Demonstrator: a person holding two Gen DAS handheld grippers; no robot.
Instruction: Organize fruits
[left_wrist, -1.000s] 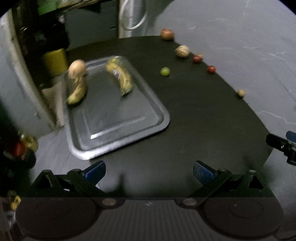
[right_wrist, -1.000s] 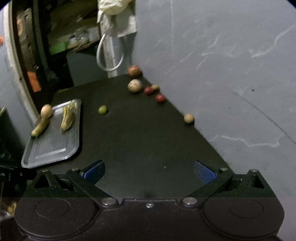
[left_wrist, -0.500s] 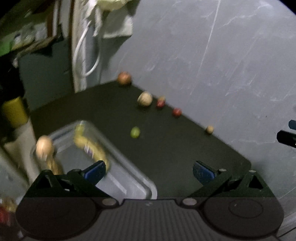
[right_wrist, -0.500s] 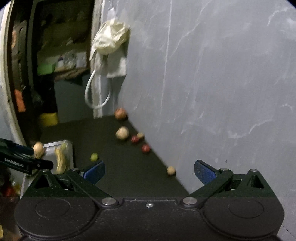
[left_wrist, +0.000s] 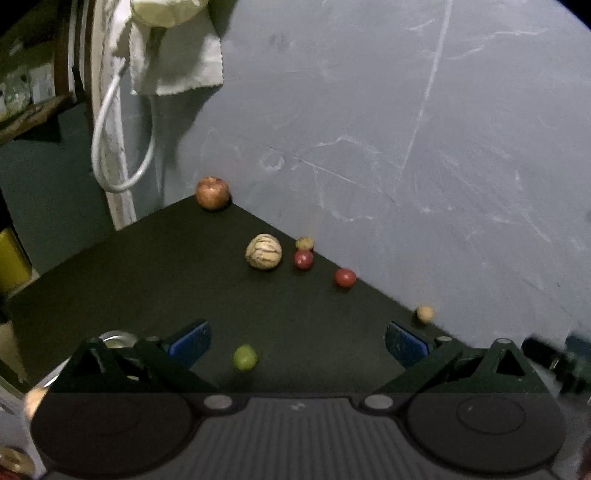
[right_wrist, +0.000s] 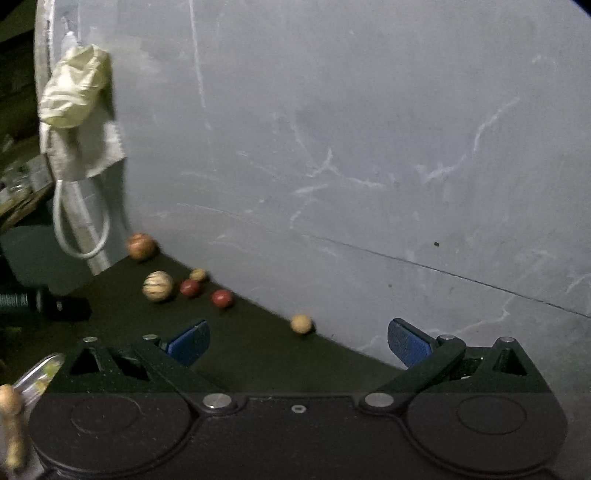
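Blue-padded left gripper (left_wrist: 297, 345), spread wide and empty, now tilted up off the metal tray (left_wrist: 116, 338), only a rim corner of it left at lower left. Green fruit (left_wrist: 244, 357) framed low between the jaws, on the black tabletop (left_wrist: 166, 280). Right gripper (right_wrist: 299, 341) likewise parted, holding nothing, raised toward the grey wall (right_wrist: 369, 147). Beyond: tan ball (left_wrist: 424, 314) at the table edge, two red fruits (left_wrist: 345, 277), striped melon (left_wrist: 263, 252) beside them, small yellowish fruit (left_wrist: 304, 243) behind, apple (left_wrist: 212, 193) in the far corner. Bananas barely glimpsed at frame edge. Probably a switch from tray to next pick, likely the green one.
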